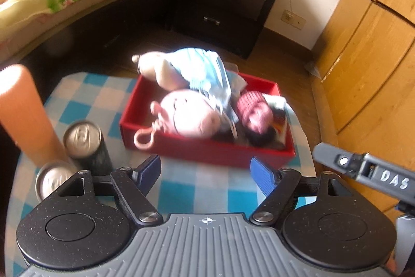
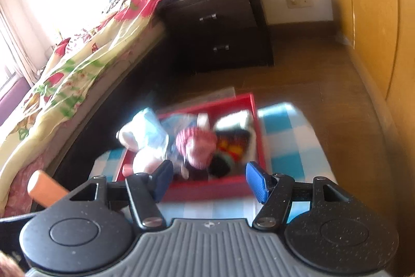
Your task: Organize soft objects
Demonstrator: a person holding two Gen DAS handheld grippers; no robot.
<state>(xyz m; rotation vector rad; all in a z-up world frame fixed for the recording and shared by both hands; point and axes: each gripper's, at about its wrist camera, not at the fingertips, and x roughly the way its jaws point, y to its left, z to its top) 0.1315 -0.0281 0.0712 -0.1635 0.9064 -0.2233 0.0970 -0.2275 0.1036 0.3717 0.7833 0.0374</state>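
Left hand-held gripper [image 1: 205,170] tilted downward over the checkered tabletop [image 1: 85,98], jaws spread and empty, right hand-held gripper [image 2: 208,178] likewise spread, soft toys [image 1: 192,116] piled in red box [image 1: 207,149] ahead, 2 cans [image 1: 83,136] left.

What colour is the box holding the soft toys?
Red box, clearest in the left wrist view.

A: What covers the counter [image 1: 181,188]?
B: A blue-and-white checked cloth.
A: What stands on it?
B: A red tray [image 1: 197,149], two cans [image 1: 85,142] beside an orange cylinder [image 1: 23,108].
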